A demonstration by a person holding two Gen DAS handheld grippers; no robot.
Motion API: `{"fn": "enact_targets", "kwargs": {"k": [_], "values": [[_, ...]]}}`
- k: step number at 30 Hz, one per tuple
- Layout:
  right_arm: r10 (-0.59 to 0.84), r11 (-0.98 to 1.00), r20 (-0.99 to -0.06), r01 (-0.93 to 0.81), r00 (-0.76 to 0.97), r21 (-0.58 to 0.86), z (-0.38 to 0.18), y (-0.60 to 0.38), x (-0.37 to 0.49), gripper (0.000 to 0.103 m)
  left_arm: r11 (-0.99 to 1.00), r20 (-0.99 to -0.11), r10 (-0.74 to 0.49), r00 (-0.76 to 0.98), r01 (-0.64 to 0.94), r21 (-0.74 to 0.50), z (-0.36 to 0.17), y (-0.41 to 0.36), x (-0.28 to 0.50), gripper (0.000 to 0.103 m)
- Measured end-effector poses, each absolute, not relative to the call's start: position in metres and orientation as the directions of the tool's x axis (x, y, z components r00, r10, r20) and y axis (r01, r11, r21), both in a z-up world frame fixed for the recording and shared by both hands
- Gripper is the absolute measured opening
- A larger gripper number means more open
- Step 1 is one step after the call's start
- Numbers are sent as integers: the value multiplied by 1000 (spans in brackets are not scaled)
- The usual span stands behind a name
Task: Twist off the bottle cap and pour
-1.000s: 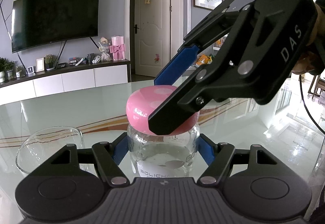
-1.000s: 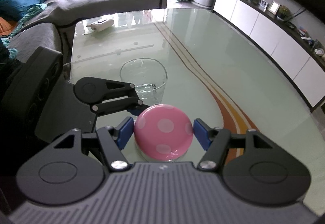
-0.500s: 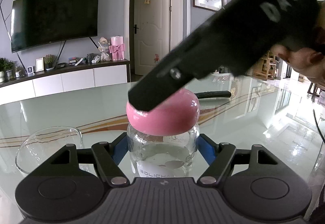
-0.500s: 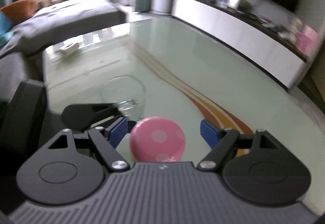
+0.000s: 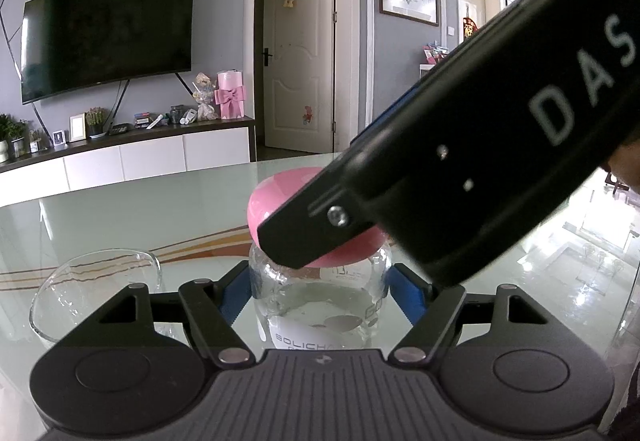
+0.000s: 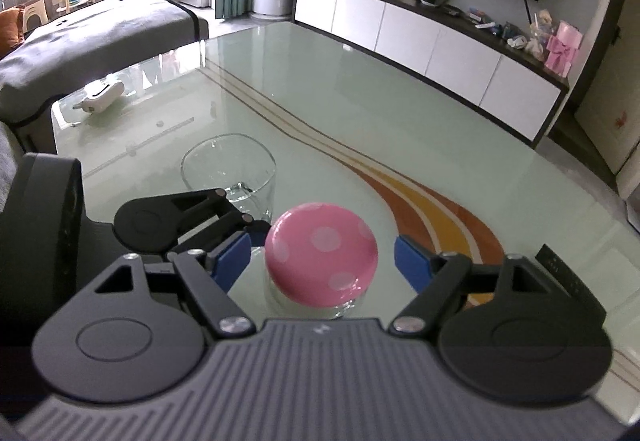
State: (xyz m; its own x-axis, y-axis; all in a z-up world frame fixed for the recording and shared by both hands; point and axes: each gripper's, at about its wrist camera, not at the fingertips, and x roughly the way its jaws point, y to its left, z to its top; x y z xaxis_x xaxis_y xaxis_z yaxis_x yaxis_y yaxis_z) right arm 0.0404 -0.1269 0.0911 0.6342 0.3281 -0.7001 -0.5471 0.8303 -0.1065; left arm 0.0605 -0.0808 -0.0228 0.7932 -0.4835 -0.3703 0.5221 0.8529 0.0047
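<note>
In the left wrist view the left gripper [image 5: 318,291] sits at the bottom centre of the frame, its blue pads on either side of the glass bottle [image 5: 320,305]. The pads [image 5: 234,295] lie against the bottle's wall, left and right, so the bottle is held by its body; the jaws are easing apart a little while they grip it. The bottle stands upright on the glass table [image 5: 120,217], in the lower middle of the picture, with the pink cap [image 5: 272,201] still on its mouth. A clear glass [image 5: 96,289] stands just beside it at lower left.

The right gripper [image 5: 460,177] comes in from the upper right of that view and lies across the cap, one black finger covering the cap's front edge.

In the right wrist view the cap [image 6: 322,259], pink with paler dots, is in the lower centre, between the blue pads of the right gripper [image 6: 322,261]. Both pads [image 6: 412,263] stand clear of the cap, with a gap on each side, wider on the right. These jaws are closing, with the cap between them but not pinched. The left gripper [image 6: 192,217] shows at centre left, beside the glass [image 6: 228,173].
</note>
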Motion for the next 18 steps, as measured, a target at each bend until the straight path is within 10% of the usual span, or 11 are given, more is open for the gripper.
{"fn": "enact_targets", "kwargs": {"k": [18], "values": [[325, 814, -708, -566, 627, -128, 91, -123, 40, 65, 852, -371, -485, 792, 523, 3, -21, -84, 54, 77]]}}
